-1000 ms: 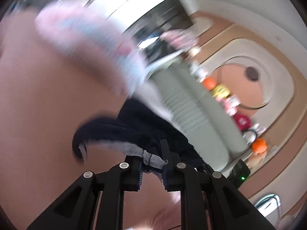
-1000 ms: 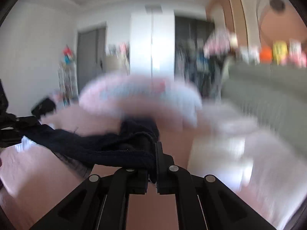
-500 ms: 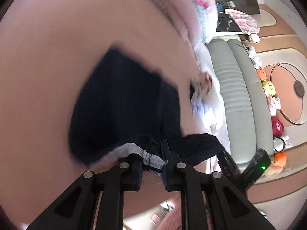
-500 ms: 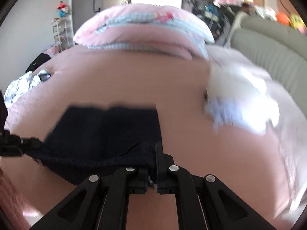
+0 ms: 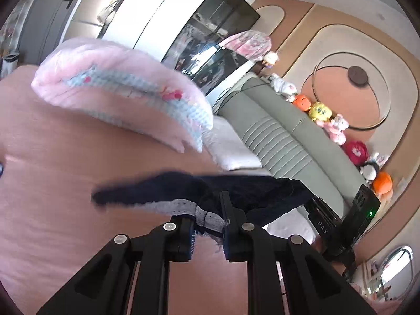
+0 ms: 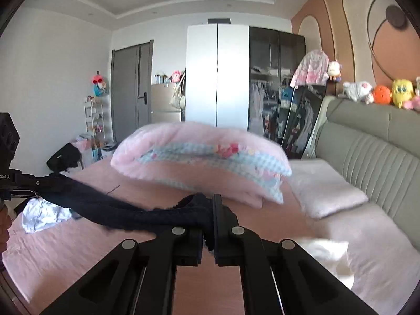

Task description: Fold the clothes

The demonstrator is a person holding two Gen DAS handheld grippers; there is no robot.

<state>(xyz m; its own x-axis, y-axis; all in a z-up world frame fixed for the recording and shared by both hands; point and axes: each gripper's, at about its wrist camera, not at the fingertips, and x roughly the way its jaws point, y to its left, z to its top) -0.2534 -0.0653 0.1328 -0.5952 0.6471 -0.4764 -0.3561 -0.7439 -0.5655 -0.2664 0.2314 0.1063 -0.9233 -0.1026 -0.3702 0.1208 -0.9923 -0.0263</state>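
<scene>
Garment (image 5: 244,191) of dark navy knit is seen stretched in the air between the two claws, clear of the pink bedsheet (image 5: 65,223) below. At the left, the left gripper (image 5: 210,219) is pinched on a pale grey waistband edge of it, with the cloth bunched between the pads. From there the fabric runs as a sagging rope across to the right gripper (image 6: 208,221), whose jaws are pressed together on the opposite end, a dark fold gripped between them. In the right wrist view a crumpled white garment (image 6: 43,214) is seen lying on the sheet at far left, below the left gripper (image 6: 15,181); a folded pink quilt (image 6: 199,157) lies further back on the bed, and a grey headboard (image 6: 367,152) with plush toys along its top is seen at the right.

A change is plain: half a second ago the dark piece was spread flat and low on the sheet, both cameras tipped down at it, whereas now it has been lifted off the bed and hangs bunched. It is judged that the flat lay has been given up and that no fold has been set yet. The piece would need to be shaken out and laid down flat again before a crease can be made
</scene>
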